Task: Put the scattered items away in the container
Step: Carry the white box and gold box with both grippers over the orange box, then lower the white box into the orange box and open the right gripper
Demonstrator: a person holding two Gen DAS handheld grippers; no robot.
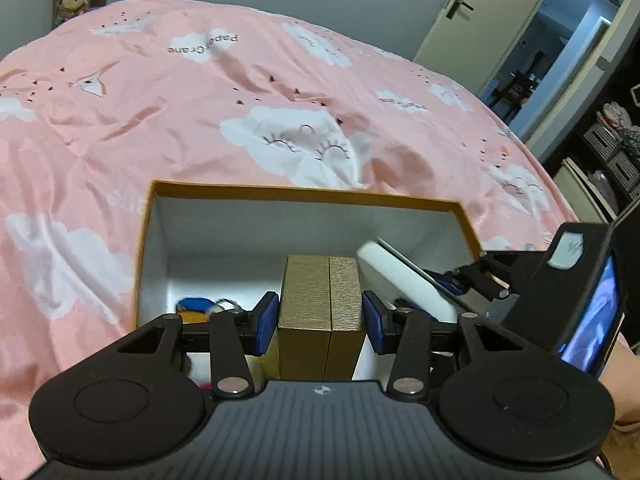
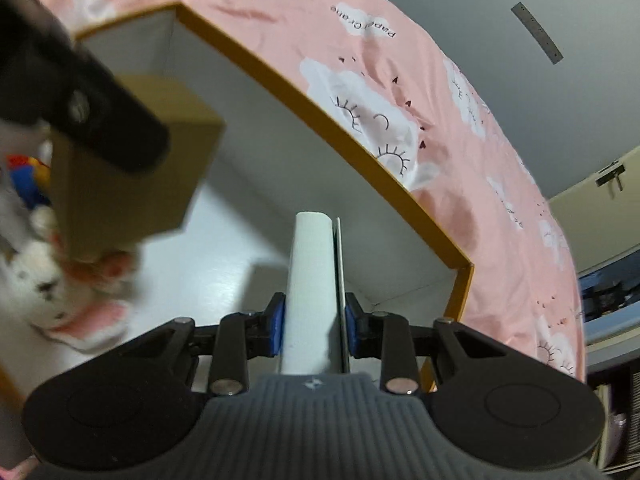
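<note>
An open box (image 1: 304, 194) with an orange rim and white inside lies on the pink bed. My left gripper (image 1: 320, 318) is shut on a gold box (image 1: 322, 312), held over the box's inside. My right gripper (image 2: 314, 328) is shut on a white flat case (image 2: 312, 280), also over the box's inside. In the left wrist view the white flat case (image 1: 400, 280) and the right gripper (image 1: 460, 280) come in from the right. In the right wrist view the gold box (image 2: 128, 176) hangs at the left, with a black finger of the left gripper across it.
Inside the box lie a blue and yellow toy (image 1: 196, 308) and a white and pink plush toy (image 2: 68, 300). The pink quilt (image 1: 200, 112) with cloud prints surrounds the box. A door (image 1: 476, 20) and shelves (image 1: 612, 148) stand at the right.
</note>
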